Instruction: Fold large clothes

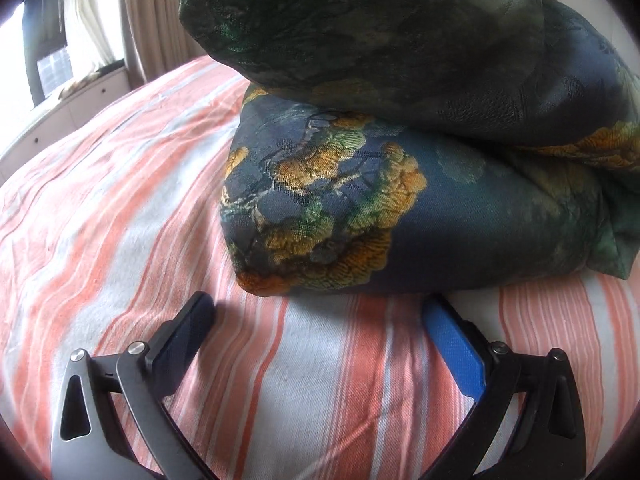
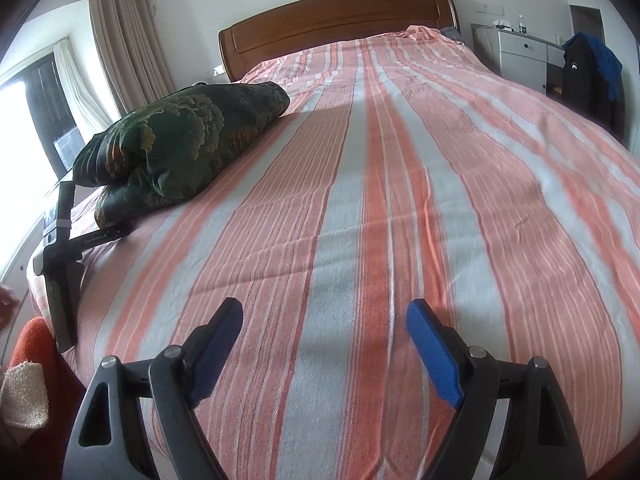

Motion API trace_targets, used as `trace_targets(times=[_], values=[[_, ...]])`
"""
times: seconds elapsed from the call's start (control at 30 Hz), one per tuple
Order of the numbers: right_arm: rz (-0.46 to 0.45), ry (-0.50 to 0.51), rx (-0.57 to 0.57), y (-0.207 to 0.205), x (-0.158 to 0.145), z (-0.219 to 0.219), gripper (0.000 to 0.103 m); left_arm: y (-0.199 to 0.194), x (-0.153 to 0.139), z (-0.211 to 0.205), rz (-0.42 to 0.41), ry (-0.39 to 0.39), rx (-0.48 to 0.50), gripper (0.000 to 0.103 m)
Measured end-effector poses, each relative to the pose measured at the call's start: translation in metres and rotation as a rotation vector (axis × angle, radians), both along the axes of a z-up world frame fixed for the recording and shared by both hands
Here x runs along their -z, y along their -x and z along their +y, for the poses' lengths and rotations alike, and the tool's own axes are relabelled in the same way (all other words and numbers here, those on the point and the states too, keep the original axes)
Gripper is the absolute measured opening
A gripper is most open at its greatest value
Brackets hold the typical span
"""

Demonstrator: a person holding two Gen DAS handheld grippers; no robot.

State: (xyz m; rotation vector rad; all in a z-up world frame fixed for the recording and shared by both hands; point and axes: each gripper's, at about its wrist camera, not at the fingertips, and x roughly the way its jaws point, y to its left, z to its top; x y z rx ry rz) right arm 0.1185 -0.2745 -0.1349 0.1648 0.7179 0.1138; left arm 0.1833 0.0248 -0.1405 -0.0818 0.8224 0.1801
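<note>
Folded cloth (image 2: 180, 140), dark green with gold flowers, lies in a thick bundle on the left side of the bed (image 2: 400, 200). White letters on the left gripper's black arm look like "GenRobot.AI", but they are small. The left gripper (image 1: 320, 312) sits open just in front of the cloth, with nothing in it. Only the right view shows the wood headboard (image 2: 336, 20), a white cabinet (image 2: 520, 52) and a dark jacket (image 2: 592, 76). The right gripper (image 2: 324, 316) is wide open over the striped sheet, holding nothing.
</note>
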Motion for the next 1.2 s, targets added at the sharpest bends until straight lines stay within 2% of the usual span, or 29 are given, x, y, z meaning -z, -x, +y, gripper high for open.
trace_targets(times=[0.4,0.67,1.2], values=[[-0.015,0.042,-0.03,0.007,-0.001,0.01,0.085,0.0,-0.001,0.0,0.0,0.0,0.0,0.103],[-0.008,-0.004,-0.023,0.004,0.0,0.003,0.085,0.0,-0.002,0.0,0.0,0.0,0.0,0.103],[-0.01,0.029,-0.034,0.007,0.001,0.01,0.085,0.0,-0.001,0.0,0.0,0.0,0.0,0.103]])
